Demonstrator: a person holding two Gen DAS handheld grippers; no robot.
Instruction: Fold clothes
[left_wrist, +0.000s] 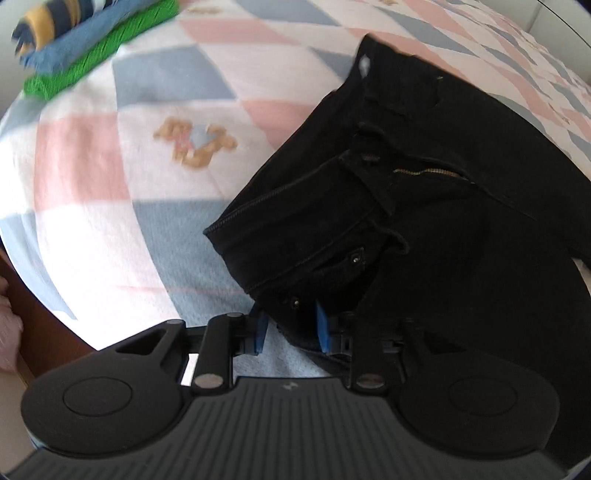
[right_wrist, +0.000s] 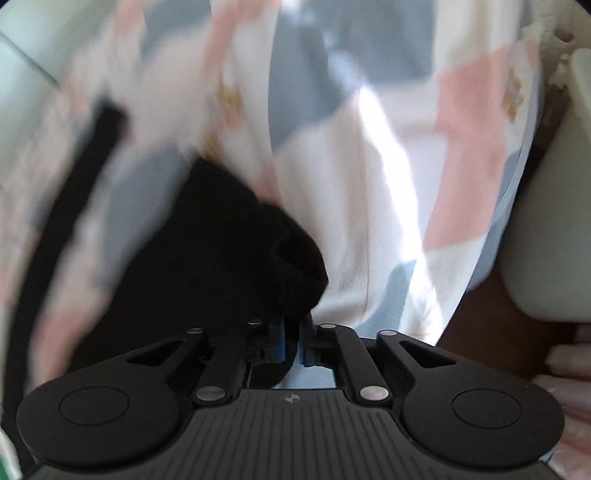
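Through the left wrist view my left gripper (left_wrist: 290, 328) has black jeans (left_wrist: 424, 206) between its blue pads, the waistband corner just ahead on the checked quilt (left_wrist: 110, 177); whether it pinches, I cannot tell. A folded stack (left_wrist: 92, 44) lies far ahead. In the blurred right wrist view my right gripper (right_wrist: 293, 341) is clamped on dark jeans cloth. I judge the fold starting: next, lift both corners together.

Both cameras ride just behind their tools and look steeply down, close over the bed (left_wrist: 122, 206). The left view has the jeans (left_wrist: 461, 229) from 12 to 4 o'clock; the blurred right view has them at 8 o'clock. Both share jeans and quilt.
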